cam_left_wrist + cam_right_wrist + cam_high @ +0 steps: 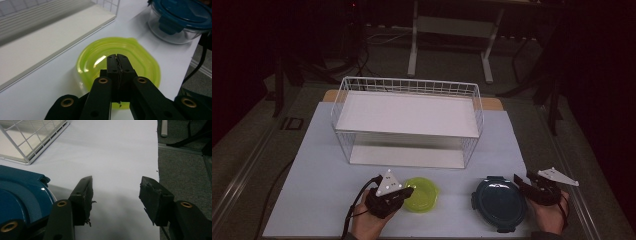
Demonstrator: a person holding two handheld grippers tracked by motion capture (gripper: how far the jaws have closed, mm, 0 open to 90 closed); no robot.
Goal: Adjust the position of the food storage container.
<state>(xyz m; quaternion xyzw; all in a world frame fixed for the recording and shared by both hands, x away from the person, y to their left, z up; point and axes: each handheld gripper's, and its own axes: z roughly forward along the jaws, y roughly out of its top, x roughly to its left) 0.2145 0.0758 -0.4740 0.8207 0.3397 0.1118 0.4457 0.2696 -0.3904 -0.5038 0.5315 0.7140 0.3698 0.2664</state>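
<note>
Left tool (pixel 117 56) pinched tight on the near rim of the yellow-green lid (pixel 140 53) — flat on the desk (pixel 327 195), rest of it stretching ahead of the jaws toward the wire basket (pixel 407 86). Right tool (pixel 116 188) gaping wide, nothing between the jaws, blue-lidded container (pixel 499 202) just beside it on its inner side. Lid nearer the left hand — container off to the lid's right, so any carry across probably runs that way.
</note>
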